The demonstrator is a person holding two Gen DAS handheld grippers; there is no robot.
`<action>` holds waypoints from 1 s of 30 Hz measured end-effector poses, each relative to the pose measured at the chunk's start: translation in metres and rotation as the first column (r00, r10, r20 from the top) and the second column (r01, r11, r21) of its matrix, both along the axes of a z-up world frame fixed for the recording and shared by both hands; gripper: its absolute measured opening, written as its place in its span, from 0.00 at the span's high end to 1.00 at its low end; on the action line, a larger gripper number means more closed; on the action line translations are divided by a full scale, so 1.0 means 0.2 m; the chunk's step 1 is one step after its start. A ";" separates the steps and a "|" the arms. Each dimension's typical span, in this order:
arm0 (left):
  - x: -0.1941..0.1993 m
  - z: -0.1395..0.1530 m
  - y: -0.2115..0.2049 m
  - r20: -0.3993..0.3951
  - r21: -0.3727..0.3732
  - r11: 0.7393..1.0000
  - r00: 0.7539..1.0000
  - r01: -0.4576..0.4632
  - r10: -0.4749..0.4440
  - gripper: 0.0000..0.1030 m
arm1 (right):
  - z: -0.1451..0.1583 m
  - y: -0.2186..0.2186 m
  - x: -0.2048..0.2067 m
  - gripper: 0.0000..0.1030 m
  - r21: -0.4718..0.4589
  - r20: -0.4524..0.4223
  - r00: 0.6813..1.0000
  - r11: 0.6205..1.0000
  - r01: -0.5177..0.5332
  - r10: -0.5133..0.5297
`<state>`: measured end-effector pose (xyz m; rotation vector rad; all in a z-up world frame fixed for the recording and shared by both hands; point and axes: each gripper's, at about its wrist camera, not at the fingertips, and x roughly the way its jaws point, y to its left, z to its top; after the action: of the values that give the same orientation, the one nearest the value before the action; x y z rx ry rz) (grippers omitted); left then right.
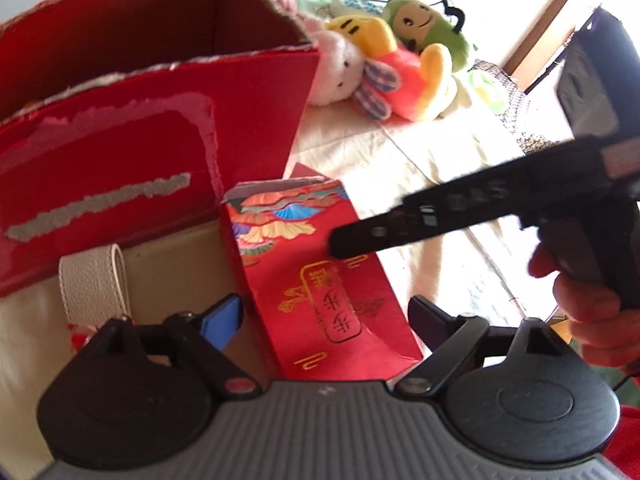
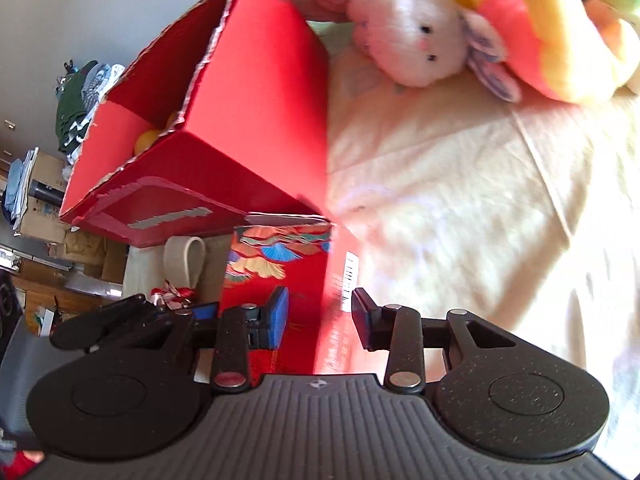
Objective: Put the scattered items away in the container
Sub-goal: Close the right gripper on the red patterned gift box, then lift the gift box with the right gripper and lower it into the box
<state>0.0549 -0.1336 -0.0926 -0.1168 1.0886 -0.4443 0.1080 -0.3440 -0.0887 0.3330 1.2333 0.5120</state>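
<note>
Both tongs, left (image 1: 324,316) and right (image 2: 320,316), gape around the red packet (image 1: 320,272).

The left tongs (image 1: 322,322) stand wide open, the blue-padded finger (image 1: 222,322) on one side and the dark finger (image 1: 430,326) well apart on the other. The right tongs (image 2: 320,316) are open too, though narrower, blue pad (image 2: 278,316) facing dark pad (image 2: 366,318). From the left wrist view, the right hand (image 1: 584,304) grips its black handle, the tool reaching across leftward.
</note>
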 end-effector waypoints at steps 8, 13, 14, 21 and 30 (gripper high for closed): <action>0.04 -0.04 0.03 -0.073 -0.052 0.998 0.997 -0.018 0.014 0.26 | -0.09 0.05 -0.01 0.41 0.070 -0.060 0.998 0.998 0.010 -0.006; 0.05 -0.02 -0.02 -0.090 -0.048 0.999 0.996 -0.003 -0.002 0.27 | -0.05 -0.01 -0.02 0.46 0.075 -0.049 0.999 0.997 0.026 -0.023; 0.05 0.00 -0.05 -0.082 -0.041 0.999 0.996 0.017 -0.021 0.27 | -0.04 -0.04 -0.02 0.48 0.081 -0.049 0.998 0.996 0.039 -0.035; 0.05 0.20 -0.24 0.024 -0.069 0.989 0.991 0.134 -0.132 0.27 | 0.21 -0.24 -0.11 0.49 0.060 0.102 0.985 0.989 0.132 -0.138; 0.18 0.69 -0.10 0.296 -0.075 0.994 0.954 0.077 -0.051 0.27 | 0.64 -0.14 -0.01 0.49 0.119 0.396 0.908 0.988 0.095 -0.135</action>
<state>0.0903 -0.1544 0.0462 -0.0876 0.7818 -0.5484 0.1050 -0.3728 0.0391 0.3592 0.7838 0.5098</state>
